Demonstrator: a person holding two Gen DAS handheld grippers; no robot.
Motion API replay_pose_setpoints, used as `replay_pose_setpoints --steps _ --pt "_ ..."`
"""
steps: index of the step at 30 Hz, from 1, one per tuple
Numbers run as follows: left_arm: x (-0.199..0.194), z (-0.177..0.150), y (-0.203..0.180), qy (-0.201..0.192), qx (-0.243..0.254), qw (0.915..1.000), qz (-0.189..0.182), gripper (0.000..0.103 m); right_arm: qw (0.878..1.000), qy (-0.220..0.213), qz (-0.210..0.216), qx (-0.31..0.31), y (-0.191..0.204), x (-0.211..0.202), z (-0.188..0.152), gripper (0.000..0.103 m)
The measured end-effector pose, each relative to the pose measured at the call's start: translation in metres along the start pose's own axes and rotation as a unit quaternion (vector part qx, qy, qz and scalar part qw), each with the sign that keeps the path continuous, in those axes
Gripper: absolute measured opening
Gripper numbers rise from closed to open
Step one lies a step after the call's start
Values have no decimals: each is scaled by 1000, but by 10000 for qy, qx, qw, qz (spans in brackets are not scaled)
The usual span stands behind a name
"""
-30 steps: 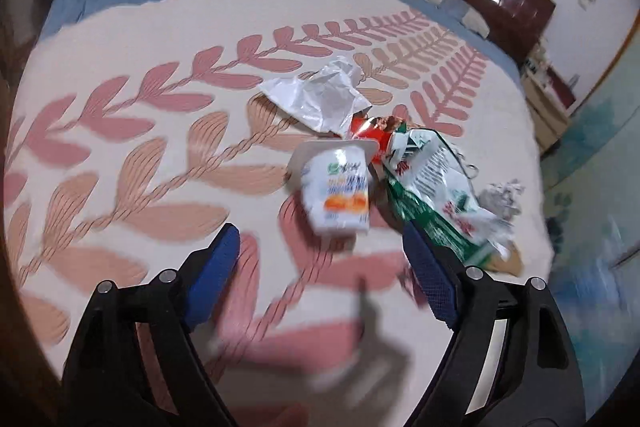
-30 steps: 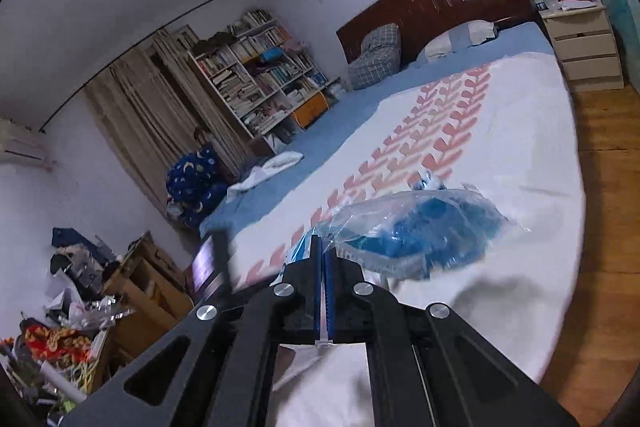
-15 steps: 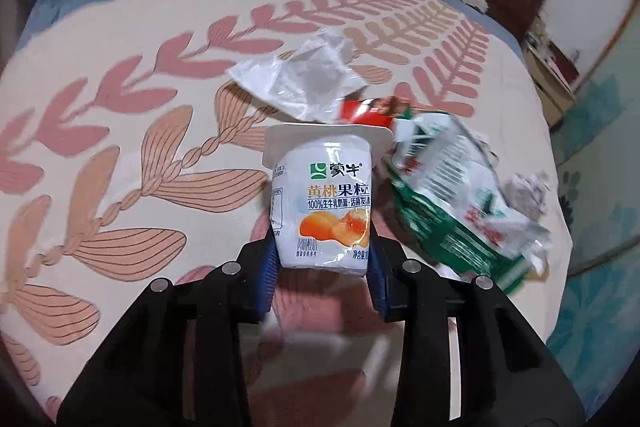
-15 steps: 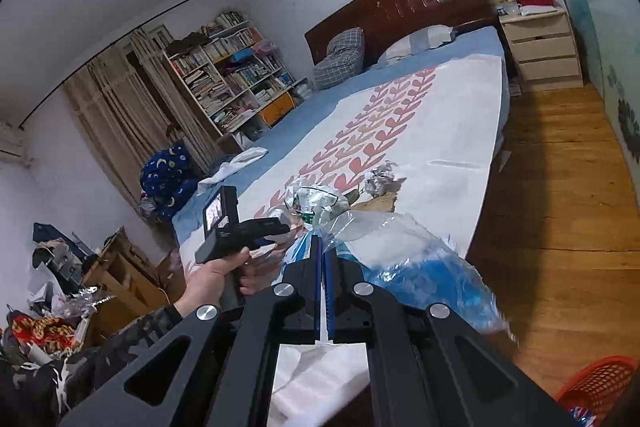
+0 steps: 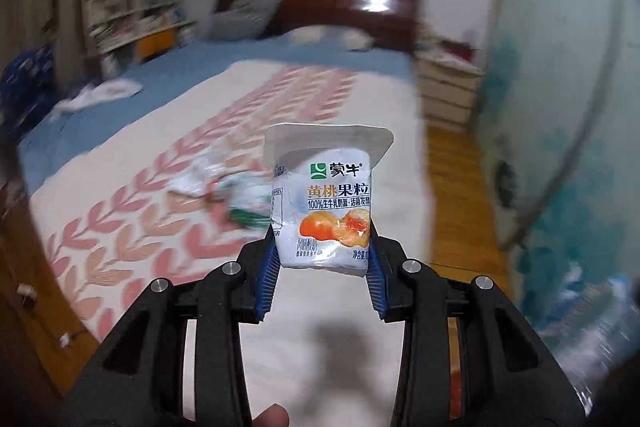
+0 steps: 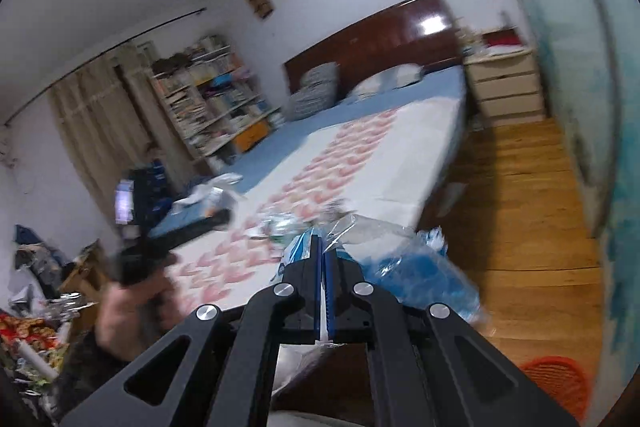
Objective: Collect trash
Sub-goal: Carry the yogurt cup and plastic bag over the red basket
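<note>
**Thin white plastic, pinched and airborne: yoghurt cup off the bed**

White plastic, peach print on the front — the yoghurt cup (image 5: pixel 326 211) is up in the air, clear of the bed (image 5: pixel 168 163), and the left gripper (image 5: pixel 322 277) has its jaws clamped on the cup's lower sides, rim and foil flap pointing up. The walls look dented, so this reads as an empty, featherweight, soft-sided thing: squeeze harder and it buckles, go slack and it could slip off those blue pads (image 5: pixel 267 277). Low on the body, where the base stiffens it, looks like the sensible place to grip, and that's where it's held.

Over on the other side, the right gripper (image 6: pixel 322 267) has its jaws pressed together on the edge of a clear blue-tinted plastic bag (image 6: pixel 416 275), which hangs floppy beside the bed. More wrappers (image 5: pixel 236 197) lie on the patterned blanket, blurred. A red basket (image 6: pixel 556 383) sits on the wooden floor, lower right. My read: the cup goes into that bag next.
</note>
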State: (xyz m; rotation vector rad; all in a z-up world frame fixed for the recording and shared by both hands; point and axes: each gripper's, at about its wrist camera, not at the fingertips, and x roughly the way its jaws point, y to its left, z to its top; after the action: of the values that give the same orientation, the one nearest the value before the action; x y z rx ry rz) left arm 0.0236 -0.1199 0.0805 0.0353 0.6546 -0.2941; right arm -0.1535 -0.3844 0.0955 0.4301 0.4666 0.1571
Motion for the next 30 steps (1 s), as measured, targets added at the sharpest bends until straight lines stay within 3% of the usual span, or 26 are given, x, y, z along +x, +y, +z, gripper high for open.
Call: replay_pose_setpoints --steps 5,10,14,17,20,24,30 --pt "-34 -6 -95 90 487 9930 -1071 38 9934 -175 -1077 357 -73 -82 -8 3" --pt "-39 -44 -203 568 1093 9704 -2079 38 9799 129 -1849 738 -141 -127 -44 3" --pt "-5 -98 -272 1253 1493 9492 -2472 38 9634 673 -2296 1211 -200 -132 -97 3" --pt "44 -164 -319 2032 2053 9270 -2393 38 9487 989 -2648 1415 -232 -126 -142 3" --pt "85 -210 -334 2831 2331 9053 -2142 38 9381 1248 -2820 1575 -251 -116 -174 3" --pt "106 -222 -343 3040 2516 8981 -1940 38 9268 1462 -2826 1996 -273 -101 -204 3" --pt "118 -228 -356 3201 2559 8933 -1847 38 9311 1512 -2646 2006 -274 -71 -207 3"
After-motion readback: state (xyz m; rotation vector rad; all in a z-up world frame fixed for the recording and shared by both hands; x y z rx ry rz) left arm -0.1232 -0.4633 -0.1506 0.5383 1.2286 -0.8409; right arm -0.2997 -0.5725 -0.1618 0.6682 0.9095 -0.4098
